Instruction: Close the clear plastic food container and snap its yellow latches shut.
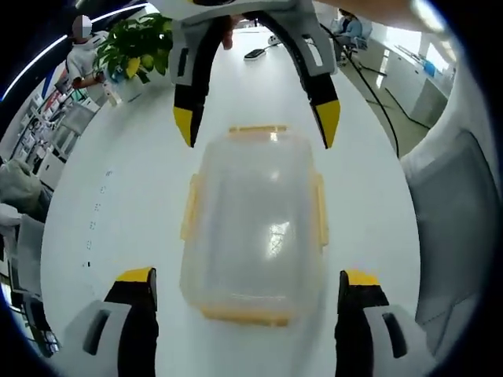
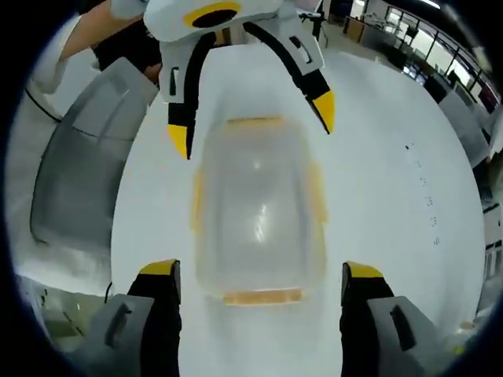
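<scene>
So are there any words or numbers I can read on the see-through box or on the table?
None can be read.
Clear plastic food container with yellow latches: no label or print shows.
White table: a row of small dark marks, too small to read.

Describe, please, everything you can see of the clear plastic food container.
The clear plastic food container is a rounded rectangular box of see-through plastic with a lid on top and yellow latches on all four sides. It sits flat on the white table, between the two open grippers facing each other. Nothing touches it. Whether the latches are snapped shut cannot be told.
</scene>
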The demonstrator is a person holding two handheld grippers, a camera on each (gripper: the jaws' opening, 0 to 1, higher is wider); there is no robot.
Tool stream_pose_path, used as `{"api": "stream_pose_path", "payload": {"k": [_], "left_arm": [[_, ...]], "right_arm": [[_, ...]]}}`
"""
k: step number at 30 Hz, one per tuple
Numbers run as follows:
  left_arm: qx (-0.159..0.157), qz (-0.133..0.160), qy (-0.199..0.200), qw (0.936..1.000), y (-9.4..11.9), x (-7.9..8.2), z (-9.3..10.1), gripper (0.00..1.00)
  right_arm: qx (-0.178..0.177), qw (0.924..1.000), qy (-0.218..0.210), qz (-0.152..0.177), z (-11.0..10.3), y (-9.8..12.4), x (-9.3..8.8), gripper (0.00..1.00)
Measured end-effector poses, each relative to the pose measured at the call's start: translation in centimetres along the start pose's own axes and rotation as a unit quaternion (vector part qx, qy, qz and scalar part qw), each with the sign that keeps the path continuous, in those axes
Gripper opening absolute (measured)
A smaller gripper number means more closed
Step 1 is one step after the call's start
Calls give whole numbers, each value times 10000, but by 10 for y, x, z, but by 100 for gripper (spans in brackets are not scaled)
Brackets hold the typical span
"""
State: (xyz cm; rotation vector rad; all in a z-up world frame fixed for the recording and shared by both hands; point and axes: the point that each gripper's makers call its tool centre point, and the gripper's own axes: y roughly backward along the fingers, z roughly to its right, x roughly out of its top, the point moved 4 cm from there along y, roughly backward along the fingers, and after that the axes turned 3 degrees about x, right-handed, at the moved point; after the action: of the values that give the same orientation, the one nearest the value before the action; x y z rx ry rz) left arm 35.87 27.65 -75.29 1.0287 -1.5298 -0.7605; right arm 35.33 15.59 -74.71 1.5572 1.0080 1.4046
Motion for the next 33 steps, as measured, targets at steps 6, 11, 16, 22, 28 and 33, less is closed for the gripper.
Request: {"api": "stream_pose_path", "payload": {"k": [6, 11, 16, 22, 28, 33], "left_arm": [[-53, -11, -255, 9997, -5, 2, 1, 84], [-114, -16, -300, 9995, -7, 1, 1, 72], [-146, 65, -258, 9995, -7, 0, 1, 72], [-141, 148, -233, 9995, -6, -1, 2, 72], [-147, 198, -227, 9994, -5, -3, 2, 72], [-159, 198, -251, 9994, -2, -11, 3, 72]], "right_arm": [[-3, 9999, 117, -52, -1, -6, 1, 72], [-132, 9996, 245, -22, 2, -5, 1, 68], [-153, 9996, 219, 89, 1, -5, 1, 67], [-185, 9996, 217, 68, 1, -6, 2, 67], [-187, 9996, 199, 16, 0, -7, 4, 67], [-198, 9997, 161, 41, -3, -10, 11, 67]]}}
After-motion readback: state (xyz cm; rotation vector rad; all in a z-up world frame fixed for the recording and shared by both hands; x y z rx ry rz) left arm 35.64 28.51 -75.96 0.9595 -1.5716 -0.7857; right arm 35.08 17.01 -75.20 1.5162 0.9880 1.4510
